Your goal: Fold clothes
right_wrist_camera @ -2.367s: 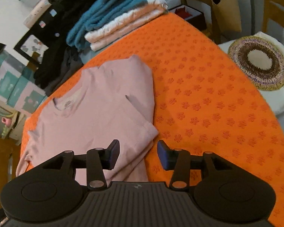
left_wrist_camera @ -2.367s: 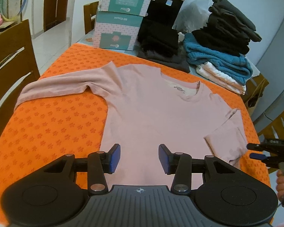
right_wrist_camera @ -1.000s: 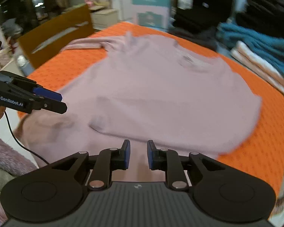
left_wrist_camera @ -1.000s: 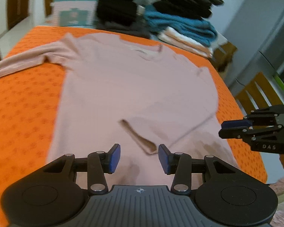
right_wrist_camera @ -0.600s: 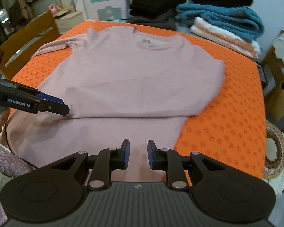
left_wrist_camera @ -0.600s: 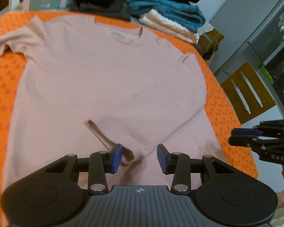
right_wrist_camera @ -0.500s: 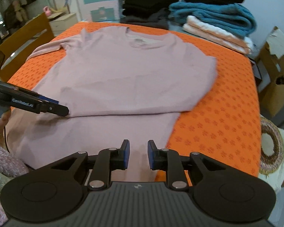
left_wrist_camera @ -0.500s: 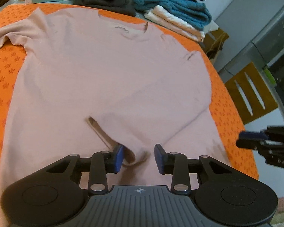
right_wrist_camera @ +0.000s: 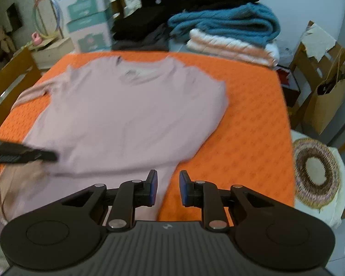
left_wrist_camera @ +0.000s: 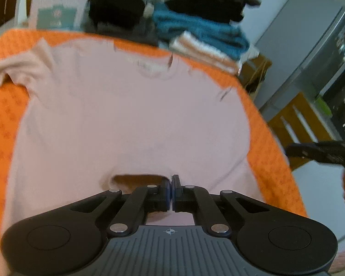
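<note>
A pale pink long-sleeved shirt (left_wrist_camera: 131, 119) lies flat, front up, on the orange tablecloth (left_wrist_camera: 2, 119). Its right sleeve is folded across the body, with the cuff (left_wrist_camera: 138, 180) near the hem. My left gripper (left_wrist_camera: 171, 182) is shut on that cuff's edge. In the right wrist view the shirt (right_wrist_camera: 126, 119) fills the table's left half, and my left gripper (right_wrist_camera: 23, 155) shows as a dark blur at its near left. My right gripper (right_wrist_camera: 169, 184) hovers over the hem's right corner, open by a narrow gap with nothing between its fingers. It also appears at the far right (left_wrist_camera: 322, 153).
Folded clothes are stacked along the table's far edge: a blue knit (right_wrist_camera: 230, 20), a white and peach pile (right_wrist_camera: 230, 46), black garments (right_wrist_camera: 145, 23). Teal boxes (right_wrist_camera: 85, 13) stand behind. A woven cushion (right_wrist_camera: 317, 172) and a paper bag (right_wrist_camera: 326, 101) are to the right, and a wooden chair (right_wrist_camera: 9, 78) to the left.
My left gripper has closed on the sleeve cuff that lay between its open fingers. Both views have shifted and blurred. The right gripper's gap is unchanged.
</note>
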Motion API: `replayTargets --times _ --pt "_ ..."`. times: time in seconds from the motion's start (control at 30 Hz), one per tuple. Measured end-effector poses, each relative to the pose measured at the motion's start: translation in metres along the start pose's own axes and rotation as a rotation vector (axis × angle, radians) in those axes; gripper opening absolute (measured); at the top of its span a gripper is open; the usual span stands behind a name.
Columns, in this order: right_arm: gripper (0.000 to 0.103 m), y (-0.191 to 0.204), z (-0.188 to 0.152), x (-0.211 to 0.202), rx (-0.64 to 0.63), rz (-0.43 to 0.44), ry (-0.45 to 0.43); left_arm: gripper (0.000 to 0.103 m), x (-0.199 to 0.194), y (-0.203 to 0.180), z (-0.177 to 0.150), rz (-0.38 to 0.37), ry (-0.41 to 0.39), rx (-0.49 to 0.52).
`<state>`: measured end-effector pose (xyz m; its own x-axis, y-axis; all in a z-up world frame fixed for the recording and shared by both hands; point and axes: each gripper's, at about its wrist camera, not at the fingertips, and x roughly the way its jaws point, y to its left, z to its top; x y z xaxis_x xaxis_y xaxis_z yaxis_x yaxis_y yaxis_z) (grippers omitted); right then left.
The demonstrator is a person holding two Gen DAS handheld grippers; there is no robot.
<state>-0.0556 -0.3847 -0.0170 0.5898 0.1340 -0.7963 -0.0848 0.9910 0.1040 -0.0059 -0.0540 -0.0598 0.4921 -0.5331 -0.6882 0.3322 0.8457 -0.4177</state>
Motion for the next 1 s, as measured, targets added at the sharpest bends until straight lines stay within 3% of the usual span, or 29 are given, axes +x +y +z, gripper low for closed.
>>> replayTargets --times 0.17,0.43,0.73,0.87,0.93,1.0 --pt "0.024 -0.024 0.041 0.024 -0.022 -0.036 -0.008 0.004 -0.04 0.02 -0.002 0.052 -0.098 -0.131" --pt "0.024 -0.019 0.063 0.075 -0.191 -0.002 0.046 0.004 -0.091 0.061 -0.01 0.175 -0.218 -0.382" --pt "0.024 -0.006 0.078 0.127 -0.425 0.022 0.116 0.004 -0.097 0.062 0.005 0.245 -0.272 -0.43" --pt "0.024 -0.013 0.081 0.131 -0.392 0.074 0.128 0.004 -0.103 0.062 0.015 0.25 -0.298 -0.455" --pt "0.029 -0.014 0.079 0.13 -0.409 0.106 0.135 0.004 -0.103 0.062 0.022 0.247 -0.307 -0.472" --pt "0.045 -0.009 0.072 0.132 -0.478 0.098 0.142 0.004 -0.104 0.063 0.029 0.241 -0.313 -0.489"
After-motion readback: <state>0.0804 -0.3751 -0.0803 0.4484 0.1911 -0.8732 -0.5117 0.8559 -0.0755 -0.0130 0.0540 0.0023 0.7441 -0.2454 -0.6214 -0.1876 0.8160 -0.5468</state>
